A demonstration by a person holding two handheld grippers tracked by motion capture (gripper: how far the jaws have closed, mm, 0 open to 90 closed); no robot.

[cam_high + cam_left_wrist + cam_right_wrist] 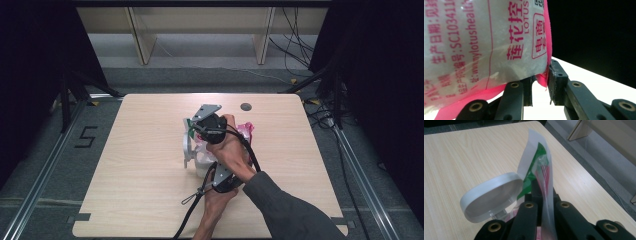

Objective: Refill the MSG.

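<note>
Pale wood desk, dark floor and shelf legs beyond. Both hands meet mid-desk over a clear seasoning bag with pink edge and red Chinese print, held off the surface. Left claw partly closed, pinching the bag's pink seam. Right claw fully closed on the bag's clear-and-green top edge. Round white lid sits just left of right claw's jaws.

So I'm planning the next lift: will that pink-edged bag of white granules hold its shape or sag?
The bag will probably sag: its thin film wrinkles and bulges over the left claw. The granules likely shift, so it may feel heavy for its size. Glossy film could slip where the right claw pinches the top.
</note>
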